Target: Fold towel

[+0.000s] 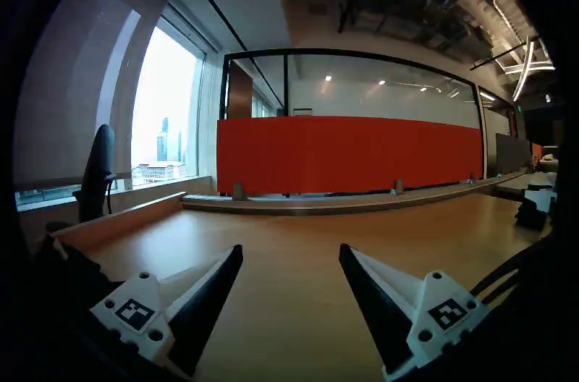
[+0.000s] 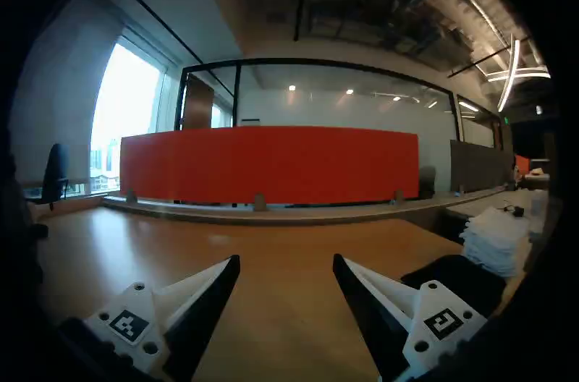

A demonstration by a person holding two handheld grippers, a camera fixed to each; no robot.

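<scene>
My left gripper [image 1: 290,255] is open above the bare wooden table [image 1: 289,237], with nothing between its fingers. My right gripper [image 2: 286,265] is open too, low over the same table [image 2: 275,244], and holds nothing. In the right gripper view a stack of folded white towels [image 2: 499,241] stands at the table's right edge. A dark cloth [image 2: 459,277] lies in front of the stack, just right of my right finger. In the left gripper view a small white and black object [image 1: 537,207] sits far right; I cannot tell what it is.
An orange divider panel [image 1: 347,154] runs along the table's far edge, also the orange panel [image 2: 268,165] in the right gripper view. A black office chair [image 1: 98,172] stands at the left by the window. A glass-walled room lies behind the panel.
</scene>
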